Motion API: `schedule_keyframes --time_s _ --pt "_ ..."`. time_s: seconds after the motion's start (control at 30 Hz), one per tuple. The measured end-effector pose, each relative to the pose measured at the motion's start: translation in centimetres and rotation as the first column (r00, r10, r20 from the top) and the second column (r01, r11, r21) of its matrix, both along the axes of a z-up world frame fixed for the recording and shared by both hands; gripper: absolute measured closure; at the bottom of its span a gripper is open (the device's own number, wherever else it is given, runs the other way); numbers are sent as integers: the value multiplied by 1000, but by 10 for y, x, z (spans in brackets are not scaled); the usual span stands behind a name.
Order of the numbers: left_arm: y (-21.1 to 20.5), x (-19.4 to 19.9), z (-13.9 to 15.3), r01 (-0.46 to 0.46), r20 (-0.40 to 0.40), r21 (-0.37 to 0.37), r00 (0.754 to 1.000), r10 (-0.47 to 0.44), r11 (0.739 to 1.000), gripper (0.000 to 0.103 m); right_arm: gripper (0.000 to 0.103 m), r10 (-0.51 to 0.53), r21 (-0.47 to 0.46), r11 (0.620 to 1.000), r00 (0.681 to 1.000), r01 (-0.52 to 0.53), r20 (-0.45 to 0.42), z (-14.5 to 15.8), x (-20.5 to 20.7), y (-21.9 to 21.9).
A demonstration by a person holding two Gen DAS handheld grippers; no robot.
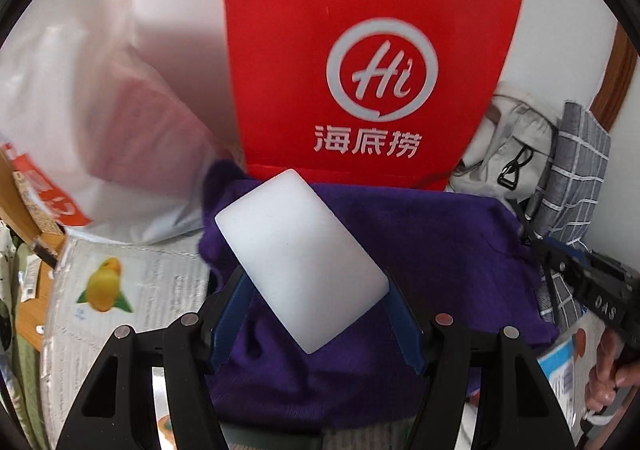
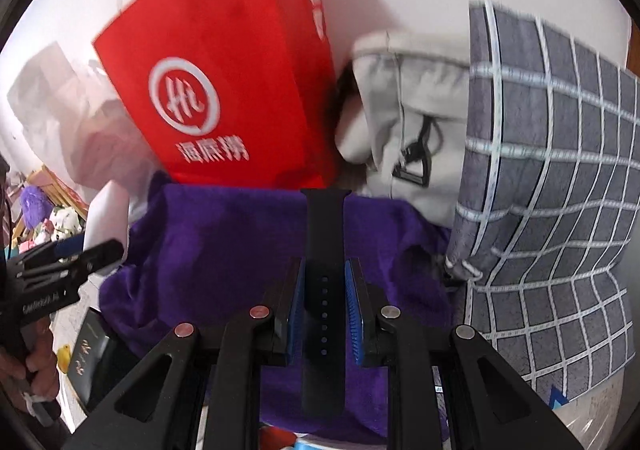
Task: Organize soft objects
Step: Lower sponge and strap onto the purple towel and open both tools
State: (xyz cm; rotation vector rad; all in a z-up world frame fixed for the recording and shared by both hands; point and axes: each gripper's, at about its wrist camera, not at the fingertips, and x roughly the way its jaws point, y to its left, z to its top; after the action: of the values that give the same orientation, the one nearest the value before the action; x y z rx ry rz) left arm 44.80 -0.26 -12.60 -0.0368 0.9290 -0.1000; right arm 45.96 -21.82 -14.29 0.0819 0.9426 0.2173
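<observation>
My left gripper (image 1: 314, 286) is shut on a white soft block (image 1: 298, 266), held tilted above a purple cloth (image 1: 460, 246). My right gripper (image 2: 324, 282) is shut on a black rubber watch strap (image 2: 324, 250), which stands upright between the blue pads over the same purple cloth (image 2: 216, 246). The right gripper also shows at the right edge of the left wrist view (image 1: 576, 270). The left gripper also shows at the left edge of the right wrist view (image 2: 68, 262).
A red paper bag (image 1: 360, 62) with a white logo stands behind the cloth against the wall. A white plastic bag (image 1: 80, 122) lies to its left. A grey backpack (image 2: 408, 122) and a grey checked pillow (image 2: 560, 190) sit to the right. A printed box (image 1: 120, 282) lies at left.
</observation>
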Motion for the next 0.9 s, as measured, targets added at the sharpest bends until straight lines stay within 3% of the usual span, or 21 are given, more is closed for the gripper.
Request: schedule_keyframes --time_s 0.13,0.37,0.57,0.9 --pt "-6 20 -16 22 -44 -49 999 -24 999 39 83 18 8 1000 998 -17 -53 -17 5 1" --pt "-4 42 -36 25 -94 -71 995 -32 997 38 83 22 67 998 990 -13 -136 -44 14 -1" --pt "-4 54 -55 27 -141 -88 989 -39 996 38 83 27 51 999 987 -19 -158 -54 14 1" --pt "1 59 -59 22 -149 -117 988 -39 993 38 83 8 32 999 985 -2 -174 -68 23 7"
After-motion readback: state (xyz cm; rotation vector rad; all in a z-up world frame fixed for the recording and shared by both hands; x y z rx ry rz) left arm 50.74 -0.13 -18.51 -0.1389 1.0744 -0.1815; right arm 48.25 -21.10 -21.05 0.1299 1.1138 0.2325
